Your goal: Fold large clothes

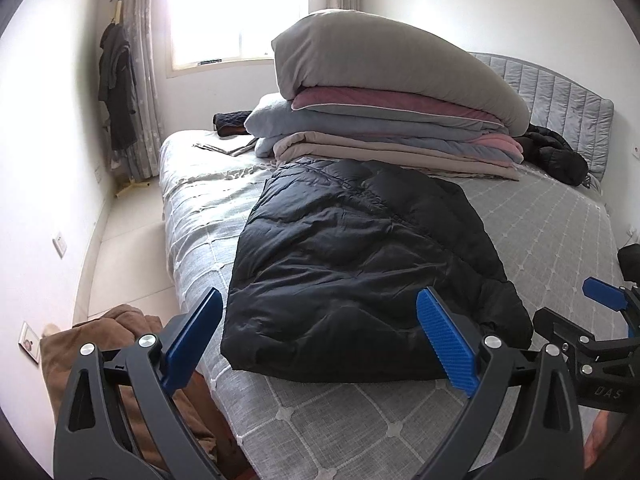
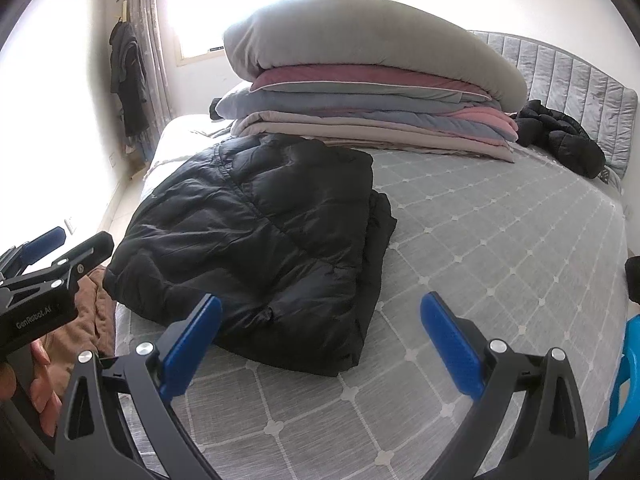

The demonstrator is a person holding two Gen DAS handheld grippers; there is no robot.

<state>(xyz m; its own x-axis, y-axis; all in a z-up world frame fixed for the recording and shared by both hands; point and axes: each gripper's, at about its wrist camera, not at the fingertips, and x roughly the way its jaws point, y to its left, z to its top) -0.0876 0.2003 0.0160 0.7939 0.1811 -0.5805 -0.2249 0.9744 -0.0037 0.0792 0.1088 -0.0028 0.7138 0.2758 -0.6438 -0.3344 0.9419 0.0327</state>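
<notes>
Ahead of the blue pads (image 1: 446, 344) lies a plain black jacket (image 1: 360, 264) on a grey cover (image 2: 500, 248) with a white grid and small white flowers at the crossings. Beyond it the stack (image 1: 392, 120) is grey on top, then pink, blue-grey and beige. To the left of the tool is a brown cloth (image 1: 120, 344).

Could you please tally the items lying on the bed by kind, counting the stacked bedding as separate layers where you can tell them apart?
Black puffer jackets: 2, one folded, one heaped by the headboard
Stacked bedding layers: about 5, the boundaries partly unclear
Total: about 7
</notes>
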